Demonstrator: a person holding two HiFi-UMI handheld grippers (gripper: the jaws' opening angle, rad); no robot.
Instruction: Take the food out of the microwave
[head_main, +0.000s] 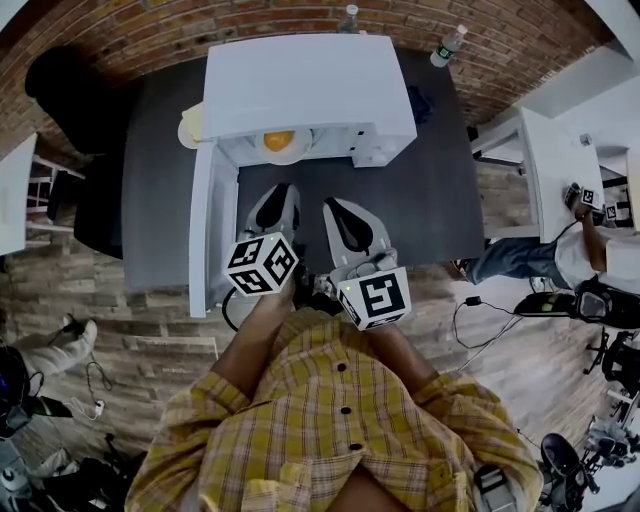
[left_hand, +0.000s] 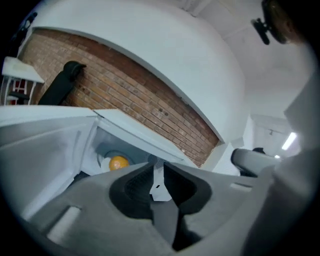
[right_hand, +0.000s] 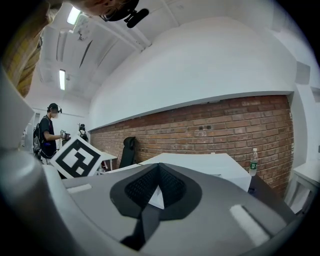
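I saw little of the microwave (head_main: 300, 85) cavity from above, only the plate (head_main: 292, 156) front showing — orange food (head_main: 278, 140) sat on it inside, door (head_main: 200, 230) open, left hand-held gripper (left_hand: 159, 169) slightly parted, empty, right hand-held gripper (right_hand: 159, 167) pinched closed, empty.

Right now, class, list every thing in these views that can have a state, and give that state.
White microwave: open.
White microwave door: swung wide to the left.
Orange food: inside the microwave, on the plate.
White round plate: inside the microwave.
Left gripper: open, fingers slightly apart, nothing between them.
Right gripper: shut, fingers together, empty.
Clear plastic bottle: standing upright.
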